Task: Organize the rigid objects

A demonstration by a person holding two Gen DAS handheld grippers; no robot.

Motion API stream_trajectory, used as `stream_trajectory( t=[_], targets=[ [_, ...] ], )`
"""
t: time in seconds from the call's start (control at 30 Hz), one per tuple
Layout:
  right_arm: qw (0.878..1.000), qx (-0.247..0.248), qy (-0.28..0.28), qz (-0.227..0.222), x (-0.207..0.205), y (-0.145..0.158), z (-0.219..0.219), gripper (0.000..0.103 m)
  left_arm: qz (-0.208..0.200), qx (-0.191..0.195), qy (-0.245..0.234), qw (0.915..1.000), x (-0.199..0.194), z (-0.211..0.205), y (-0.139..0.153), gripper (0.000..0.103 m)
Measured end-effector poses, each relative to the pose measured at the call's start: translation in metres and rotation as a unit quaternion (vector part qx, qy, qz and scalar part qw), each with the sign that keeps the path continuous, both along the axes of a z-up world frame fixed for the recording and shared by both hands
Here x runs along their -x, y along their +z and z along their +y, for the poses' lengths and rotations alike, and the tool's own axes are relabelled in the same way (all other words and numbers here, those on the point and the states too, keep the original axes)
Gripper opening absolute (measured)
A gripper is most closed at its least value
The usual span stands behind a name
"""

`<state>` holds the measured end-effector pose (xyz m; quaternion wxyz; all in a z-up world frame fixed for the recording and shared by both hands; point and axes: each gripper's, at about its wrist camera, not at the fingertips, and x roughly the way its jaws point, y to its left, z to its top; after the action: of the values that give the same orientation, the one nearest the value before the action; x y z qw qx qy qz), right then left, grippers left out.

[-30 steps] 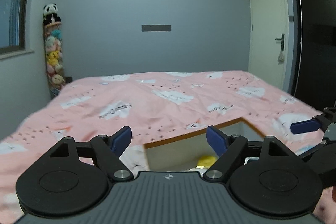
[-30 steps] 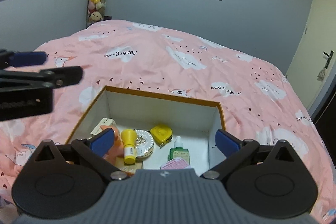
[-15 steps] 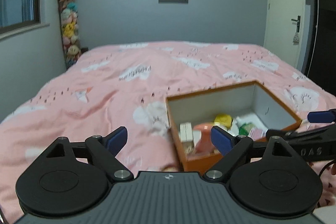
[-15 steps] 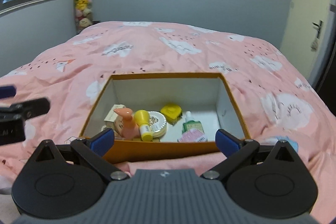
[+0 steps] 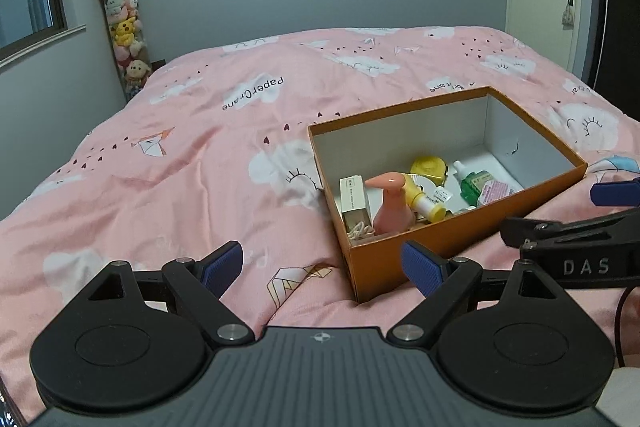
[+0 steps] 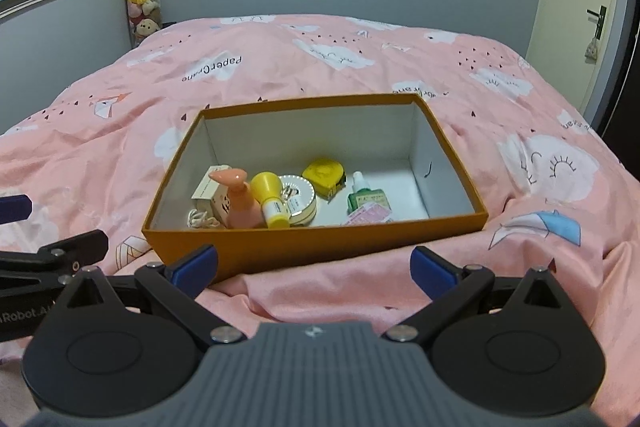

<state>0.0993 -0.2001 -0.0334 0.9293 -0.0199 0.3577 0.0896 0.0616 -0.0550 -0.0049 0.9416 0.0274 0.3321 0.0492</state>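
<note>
An orange box (image 6: 316, 249) with a white inside sits open on the bed (image 6: 280, 67), on its pink cloud-print cover. All its contents are crowded toward the near end. From the right wrist view, a pink pump bottle (image 6: 236, 203) stands at the left, with a small cream carton (image 6: 210, 189) behind it and a coil of white cord (image 6: 200, 219) in the near left corner. A yellow bottle (image 6: 272, 201) lies beside the pump bottle and leans on a round white tin (image 6: 300, 199). Behind the tin lies a yellow tape measure (image 6: 324, 173). To the right, a green bottle (image 6: 364, 197) with a white cap lies flat, and a pink packet (image 6: 370, 215) rests against the near wall.

The left gripper (image 5: 322, 267) has its jaws spread wide over the bedcover, just off the box's near corner, with nothing between them. The right gripper (image 6: 314, 265) also has its jaws wide apart and empty, in front of the box's near wall, not touching it.
</note>
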Motion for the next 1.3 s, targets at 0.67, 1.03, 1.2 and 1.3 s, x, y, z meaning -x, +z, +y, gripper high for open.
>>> stream_trajectory(
  t=[0.67,1.03,1.2,1.3],
  targets=[
    [1.000,0.006,0.010,0.009,-0.0008,-0.0050,0.0045,0.100,0.013,0.010,0.013,0.9998,0.0010,0.0057,-0.0031,0.103],
    [1.000,0.007,0.015,0.013,-0.0022,-0.0070,0.0052,0.100,0.014,0.010,0.016,0.9997,0.0005,0.0059,-0.0029,0.103],
    [1.000,0.007,0.016,0.013,-0.0024,-0.0073,0.0048,0.100,0.015,0.011,0.015,0.9997,0.0008,0.0059,-0.0028,0.103],
    [1.000,0.009,0.019,0.014,-0.0029,-0.0075,0.0046,0.100,0.014,0.011,0.016,0.9997,0.0008,0.0065,-0.0028,0.103]
  ],
)
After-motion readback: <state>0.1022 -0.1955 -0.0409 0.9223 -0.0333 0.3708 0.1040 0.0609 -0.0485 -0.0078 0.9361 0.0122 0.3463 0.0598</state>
